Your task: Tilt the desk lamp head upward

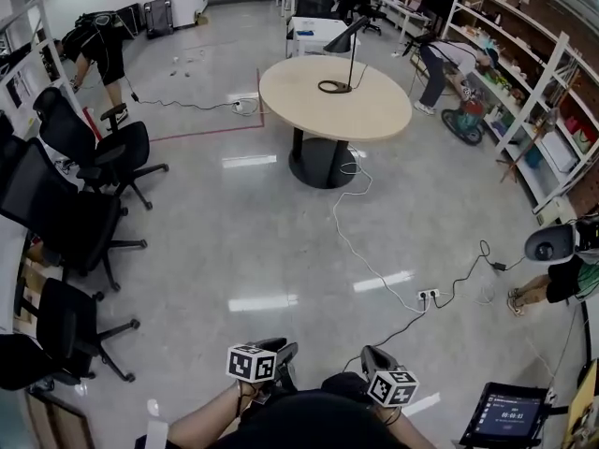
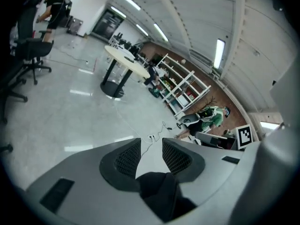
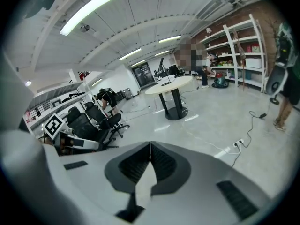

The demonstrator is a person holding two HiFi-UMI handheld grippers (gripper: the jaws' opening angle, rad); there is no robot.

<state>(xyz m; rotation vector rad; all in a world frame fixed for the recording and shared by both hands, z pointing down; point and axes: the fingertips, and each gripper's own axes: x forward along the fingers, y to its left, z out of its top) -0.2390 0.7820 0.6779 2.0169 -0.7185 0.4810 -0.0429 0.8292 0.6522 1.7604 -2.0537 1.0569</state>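
The black desk lamp (image 1: 346, 40) stands on a round beige table (image 1: 374, 115) far across the room, its head angled down to the left. Both grippers are low at the bottom of the head view, close to my body and far from the lamp. My left gripper (image 1: 279, 352) (image 2: 151, 140) is open, with only floor showing in the gap between its jaws. The jaw tips of my right gripper (image 1: 372, 357) (image 3: 150, 144) meet, and nothing is held between them. The same table (image 3: 169, 84) (image 2: 123, 59) shows small in both gripper views.
Black office chairs (image 1: 94, 171) line the left side. A cable runs over the grey floor from the table foot to a power strip (image 1: 429, 295). White shelves (image 1: 538, 92) fill the right wall. People stand at back left (image 1: 98, 50), by the shelves (image 1: 445, 64), and at right (image 1: 562, 269).
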